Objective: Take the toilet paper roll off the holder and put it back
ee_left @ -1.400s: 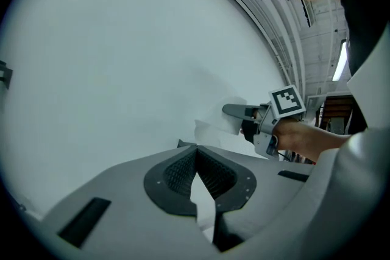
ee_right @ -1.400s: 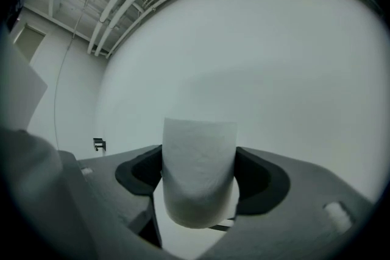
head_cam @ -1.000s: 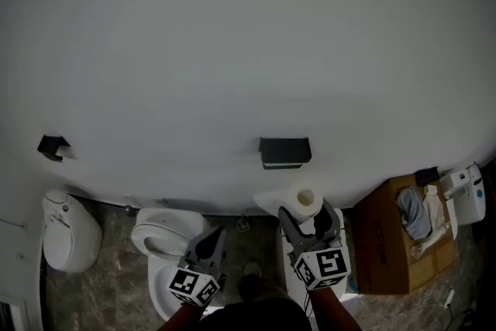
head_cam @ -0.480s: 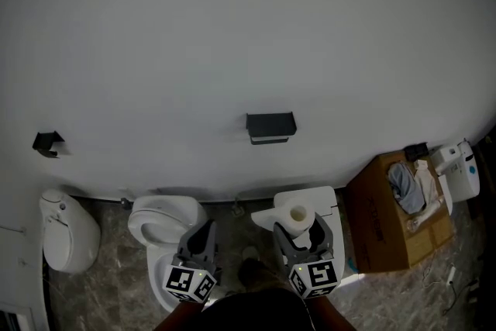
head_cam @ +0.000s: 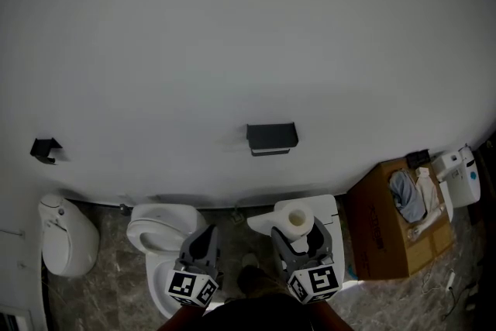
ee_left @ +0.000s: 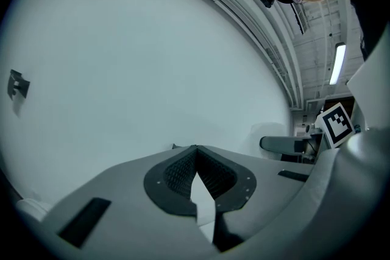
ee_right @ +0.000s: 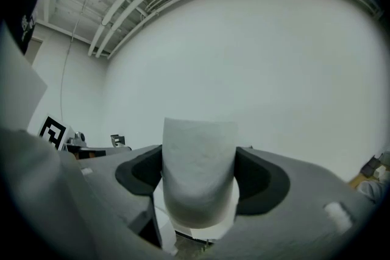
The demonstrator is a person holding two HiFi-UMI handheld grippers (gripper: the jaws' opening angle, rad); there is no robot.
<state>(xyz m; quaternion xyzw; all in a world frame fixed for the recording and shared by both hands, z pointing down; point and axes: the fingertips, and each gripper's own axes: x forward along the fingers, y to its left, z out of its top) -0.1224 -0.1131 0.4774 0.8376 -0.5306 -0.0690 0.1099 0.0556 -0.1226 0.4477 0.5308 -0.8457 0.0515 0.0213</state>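
Observation:
The black holder is fixed to the white wall, with nothing on it. Below it, in the head view, my right gripper is shut on the white toilet paper roll, which stands upright with its cardboard core showing on top. In the right gripper view the roll fills the gap between both dark pads and hides the holder. My left gripper hangs to the left over the toilet. Its jaws meet at the tips with nothing held.
A white toilet stands below the left gripper, and a white cistern-like box sits under the roll. A white bin is at the far left, with a small black hook above it. An open cardboard box stands to the right.
My right gripper has drawn the roll down and away from the holder, so the gap between them has grown. The left gripper has stayed about where it was.

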